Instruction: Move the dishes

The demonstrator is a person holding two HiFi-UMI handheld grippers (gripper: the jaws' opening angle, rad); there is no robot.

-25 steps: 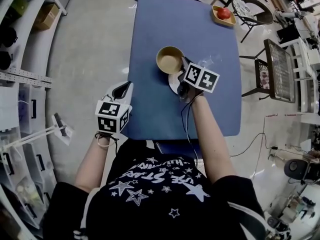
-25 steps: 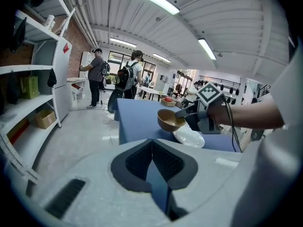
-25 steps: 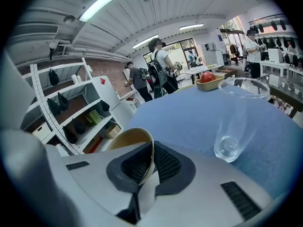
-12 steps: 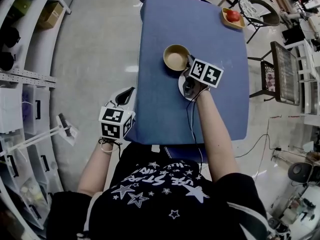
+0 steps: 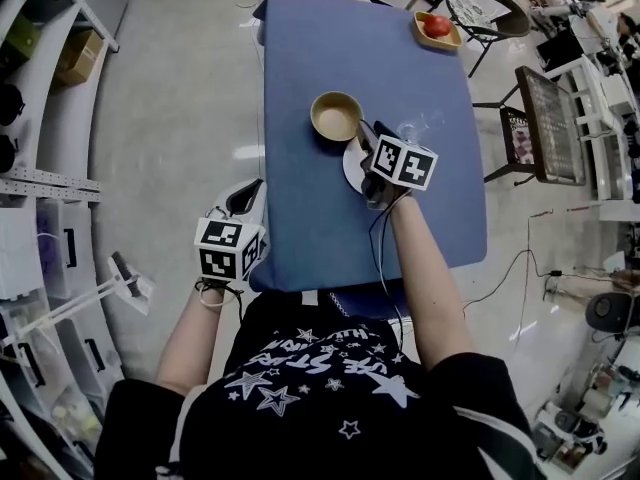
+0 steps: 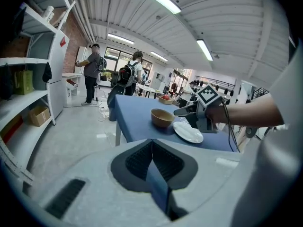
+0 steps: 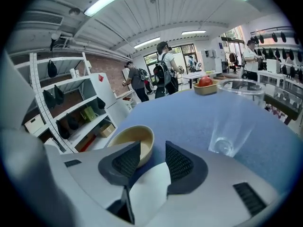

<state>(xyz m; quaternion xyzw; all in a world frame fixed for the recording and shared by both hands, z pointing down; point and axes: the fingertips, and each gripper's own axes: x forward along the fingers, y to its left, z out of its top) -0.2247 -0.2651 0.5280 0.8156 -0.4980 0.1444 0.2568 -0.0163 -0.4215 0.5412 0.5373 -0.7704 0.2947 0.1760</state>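
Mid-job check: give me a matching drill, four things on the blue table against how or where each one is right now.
1 bowl
2 plate
3 glass
4 red fruit

A in a small dish, far right
B white, flat, beside the bowl
C tan, empty
D clear, upright

Pairs: 1-C, 2-B, 3-D, 4-A

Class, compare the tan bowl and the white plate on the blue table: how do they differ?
Colour: the bowl is tan, the plate white. Shape: the bowl is deep with high walls, the plate flat and shallow. Both are round and sit side by side on the blue table.
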